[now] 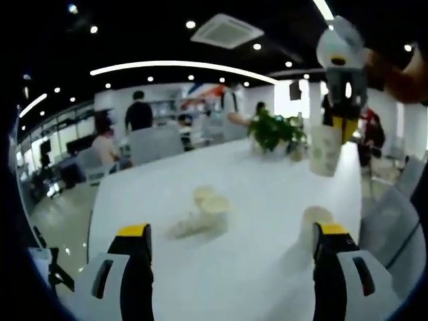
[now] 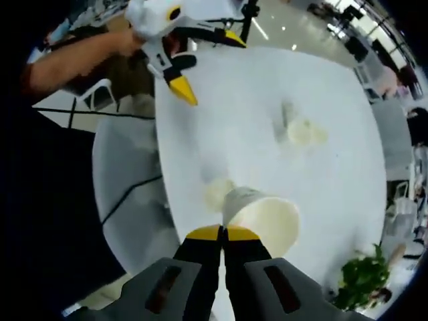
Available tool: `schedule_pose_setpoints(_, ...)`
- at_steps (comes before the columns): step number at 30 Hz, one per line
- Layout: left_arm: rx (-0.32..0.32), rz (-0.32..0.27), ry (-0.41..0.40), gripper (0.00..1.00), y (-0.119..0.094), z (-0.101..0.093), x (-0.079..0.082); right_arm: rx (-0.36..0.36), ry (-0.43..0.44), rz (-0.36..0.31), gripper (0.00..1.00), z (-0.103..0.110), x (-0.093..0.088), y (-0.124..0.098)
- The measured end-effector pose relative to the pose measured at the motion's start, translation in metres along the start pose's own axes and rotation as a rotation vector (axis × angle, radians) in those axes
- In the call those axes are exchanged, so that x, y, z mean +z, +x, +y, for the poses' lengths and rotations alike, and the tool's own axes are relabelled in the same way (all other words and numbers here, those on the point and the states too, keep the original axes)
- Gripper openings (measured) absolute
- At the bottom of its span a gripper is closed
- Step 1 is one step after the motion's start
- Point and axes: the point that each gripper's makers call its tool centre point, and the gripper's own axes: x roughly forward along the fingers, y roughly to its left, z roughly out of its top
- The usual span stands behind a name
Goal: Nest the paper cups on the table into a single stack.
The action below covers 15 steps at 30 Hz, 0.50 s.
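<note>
Right gripper (image 2: 223, 233), jaws closed on the rim of a paper cup (image 2: 264, 215), carries it above the white counter (image 2: 334, 120). Left gripper (image 1: 231, 237) hangs open and empty over lying cups (image 1: 204, 215); an upright cup (image 1: 314, 226) stands beside its jaw. Risks: the thin rim slipping or crumpling, or a tilted cup jamming when nested. No writing is legible.

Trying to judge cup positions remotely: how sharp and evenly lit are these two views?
Left gripper view: motion-blurred, table cups smeared, ceiling lights flare. Right gripper view: held cup fairly clear, white table glary, far cups soft, fisheye bends edges.
</note>
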Motion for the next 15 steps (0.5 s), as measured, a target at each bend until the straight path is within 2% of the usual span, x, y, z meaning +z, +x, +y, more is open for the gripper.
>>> schedule_pose_setpoints(5, -0.003, 0.017, 0.01, 0.98, -0.002, 0.0, -0.013, 0.007, 0.008, -0.001, 0.0, 0.004, -0.002, 0.008)
schedule_pose_setpoints(8, -0.026, -0.004, 0.022, 0.98, -0.006, -0.007, -0.012, 0.004, 0.008, 0.007, 0.0, 0.007, -0.004, 0.014)
schedule_pose_setpoints(15, -0.002, -0.007, 0.014, 0.98, -0.012, -0.004, -0.015, 0.011, 0.006, 0.013, 0.0, 0.015, -0.003, 0.024)
